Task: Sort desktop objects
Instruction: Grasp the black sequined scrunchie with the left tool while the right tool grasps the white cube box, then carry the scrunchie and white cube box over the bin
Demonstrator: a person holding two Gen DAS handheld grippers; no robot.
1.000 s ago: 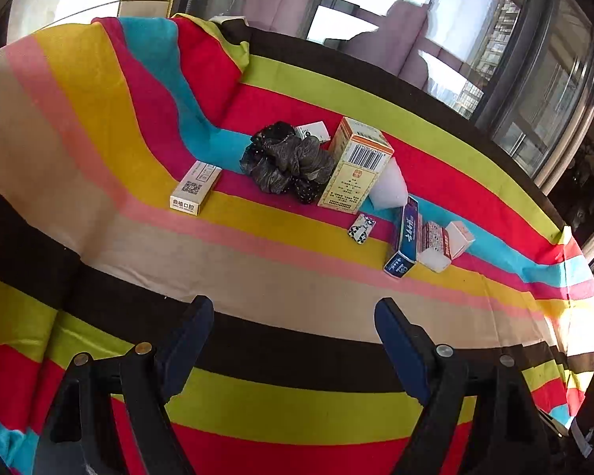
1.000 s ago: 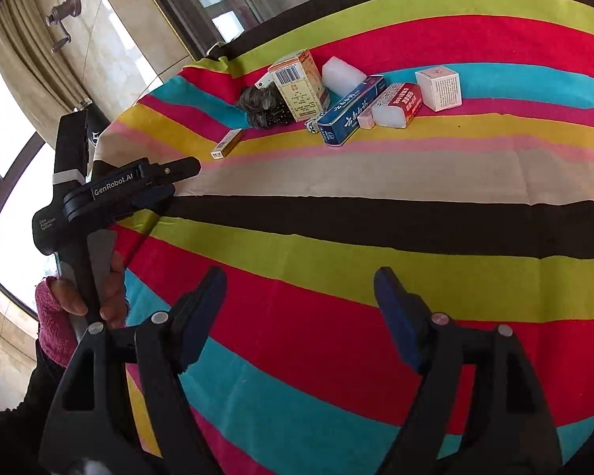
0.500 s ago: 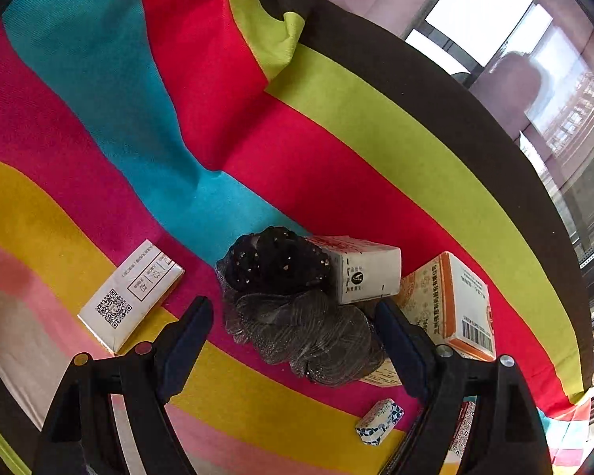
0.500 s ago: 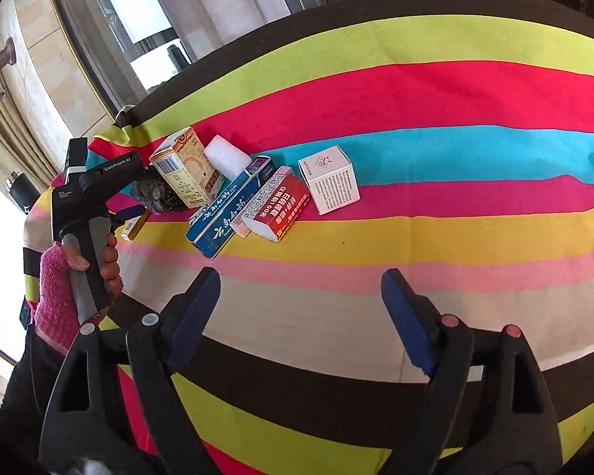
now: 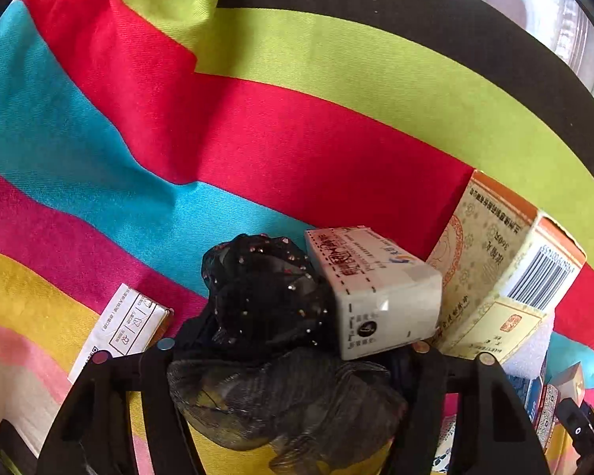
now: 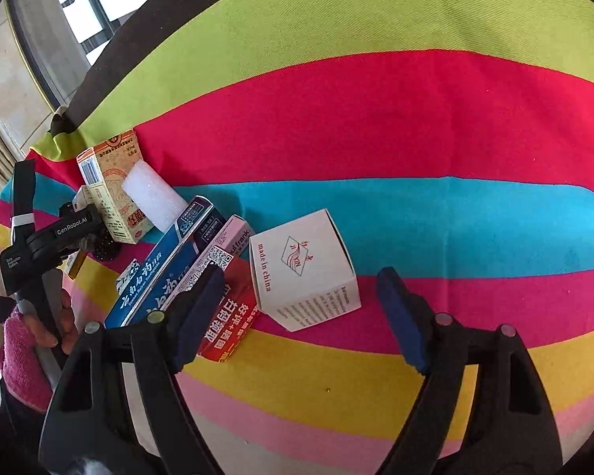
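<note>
A dark cloth bundle (image 5: 289,403), black sequined mesh over grey fabric, fills the gap of my left gripper (image 5: 289,376). Its jaws are closing on the bundle, and the cloth hides the pads. A white box with red print (image 5: 376,293) leans on the bundle, with a yellow-orange barcode box (image 5: 495,277) behind it. My right gripper (image 6: 301,316) hovers over the striped cloth, jaws closing. A white "made in china" box (image 6: 305,273) lies just ahead between the fingers, untouched. The left finger (image 6: 202,308) overlaps a red box (image 6: 229,316).
A small white QR box (image 5: 126,324) lies left of the bundle. A blue toothpaste box (image 6: 170,269), a white foam block (image 6: 152,194) and the yellow box (image 6: 111,186) crowd the left. A hand in a pink sleeve (image 6: 19,356) holds the other gripper. The striped tablecloth (image 6: 415,118) spreads right.
The left gripper moved in and down onto the dark bundle and its jaws narrowed around it. The right gripper advanced to the white box and its jaws narrowed.
</note>
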